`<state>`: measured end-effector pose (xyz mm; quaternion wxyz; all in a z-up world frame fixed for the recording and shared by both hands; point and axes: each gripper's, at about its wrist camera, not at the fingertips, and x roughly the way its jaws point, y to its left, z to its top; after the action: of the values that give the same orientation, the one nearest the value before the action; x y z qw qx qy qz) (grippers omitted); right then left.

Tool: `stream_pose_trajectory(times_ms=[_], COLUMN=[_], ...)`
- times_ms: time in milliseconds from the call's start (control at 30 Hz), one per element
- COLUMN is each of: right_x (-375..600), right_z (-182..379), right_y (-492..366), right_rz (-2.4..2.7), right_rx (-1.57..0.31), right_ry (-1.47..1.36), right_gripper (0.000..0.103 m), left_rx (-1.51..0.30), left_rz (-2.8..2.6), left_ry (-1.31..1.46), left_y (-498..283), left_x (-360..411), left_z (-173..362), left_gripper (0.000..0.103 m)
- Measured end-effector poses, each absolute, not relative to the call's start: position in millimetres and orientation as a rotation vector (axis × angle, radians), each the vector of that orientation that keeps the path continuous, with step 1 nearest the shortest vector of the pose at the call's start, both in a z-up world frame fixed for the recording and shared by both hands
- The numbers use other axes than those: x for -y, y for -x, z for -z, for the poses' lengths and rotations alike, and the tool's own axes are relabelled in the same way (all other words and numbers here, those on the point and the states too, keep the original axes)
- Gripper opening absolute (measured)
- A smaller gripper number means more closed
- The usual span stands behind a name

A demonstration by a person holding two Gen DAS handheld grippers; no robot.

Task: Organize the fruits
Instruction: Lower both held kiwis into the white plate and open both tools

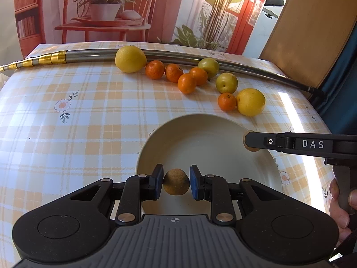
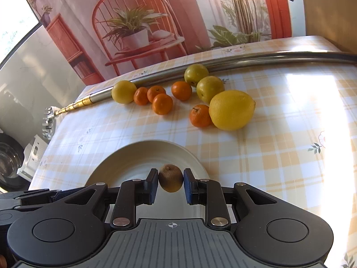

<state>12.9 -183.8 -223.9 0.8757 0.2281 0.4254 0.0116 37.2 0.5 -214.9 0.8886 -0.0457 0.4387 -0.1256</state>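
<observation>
My left gripper (image 1: 176,182) is shut on a brown kiwi (image 1: 176,182) held over the near part of a cream plate (image 1: 200,134). My right gripper (image 2: 170,178) is shut on a second kiwi (image 2: 170,177) above the same plate (image 2: 125,163); in the left wrist view that gripper (image 1: 251,141) reaches in from the right over the plate's rim, with its kiwi (image 1: 252,149) peeking out. Beyond the plate lie two lemons (image 1: 130,59) (image 1: 251,102), several mandarins (image 1: 187,83) and two green plums (image 1: 226,82).
A long metal pole (image 1: 178,54) with a gold telescopic end crosses the far side of the checked tablecloth (image 1: 78,122). A printed backdrop hangs behind the table. A hand (image 1: 341,203) grips the right tool's handle. Metal gear (image 2: 48,122) sits off the table's left edge.
</observation>
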Motion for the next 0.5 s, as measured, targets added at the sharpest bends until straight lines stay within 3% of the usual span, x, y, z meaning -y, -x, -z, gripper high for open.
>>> stream_pose_trajectory(times_ms=[500], right_x=[162], right_z=[234], right_y=[4], right_rz=[-0.023], right_rx=[-0.981], right_ry=[-0.33], right_gripper=[0.023], left_rx=[-0.938], left_rz=[0.24], left_ry=[0.046], left_y=[-27], left_x=[4], left_z=[221], left_gripper=[0.027])
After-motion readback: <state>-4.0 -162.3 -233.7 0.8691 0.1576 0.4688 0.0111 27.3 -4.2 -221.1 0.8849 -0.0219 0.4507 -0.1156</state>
